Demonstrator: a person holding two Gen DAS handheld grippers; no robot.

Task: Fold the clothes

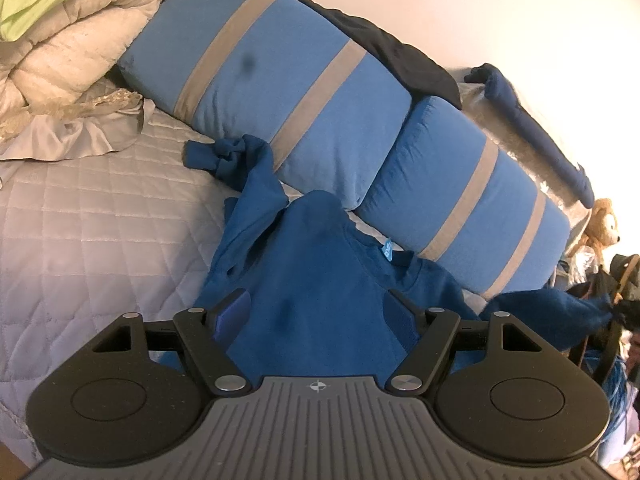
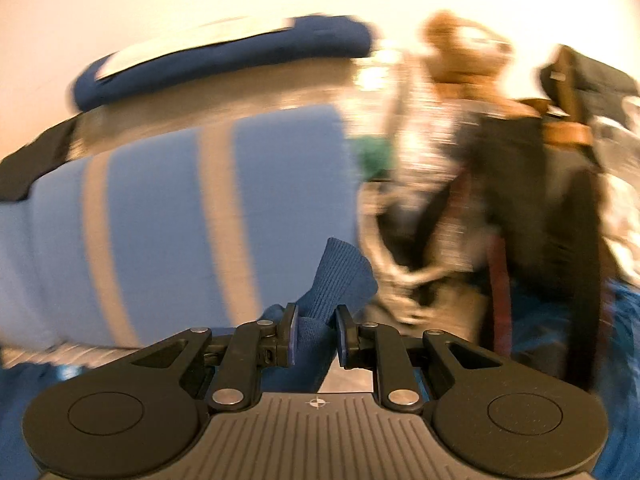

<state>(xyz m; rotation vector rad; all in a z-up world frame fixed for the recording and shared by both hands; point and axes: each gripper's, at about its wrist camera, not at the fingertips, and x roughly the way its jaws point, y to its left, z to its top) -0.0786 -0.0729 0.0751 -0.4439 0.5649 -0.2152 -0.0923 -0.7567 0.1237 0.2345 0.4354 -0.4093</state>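
A blue sweater [image 1: 320, 280] lies front-down on the quilted bed [image 1: 100, 220], collar and label toward the pillows. My left gripper [image 1: 316, 312] stands open just above its back, with one finger on each side of the body cloth. The left sleeve [image 1: 248, 168] lies bunched toward the pillows. The right sleeve [image 1: 552, 308] is stretched out to the right, off the cloth. In the blurred right wrist view, my right gripper [image 2: 314, 332] is shut on that sleeve's ribbed cuff [image 2: 340, 276], which sticks up between the pads.
Two blue pillows with grey stripes [image 1: 280, 92] [image 1: 460, 200] lean along the bed's far side, with a dark garment [image 1: 400, 56] and a navy roll [image 1: 540, 132] behind them. A white duvet [image 1: 72, 40] is piled at the far left. A teddy bear [image 1: 600, 224] and dark hanging things [image 2: 540, 200] crowd the right.
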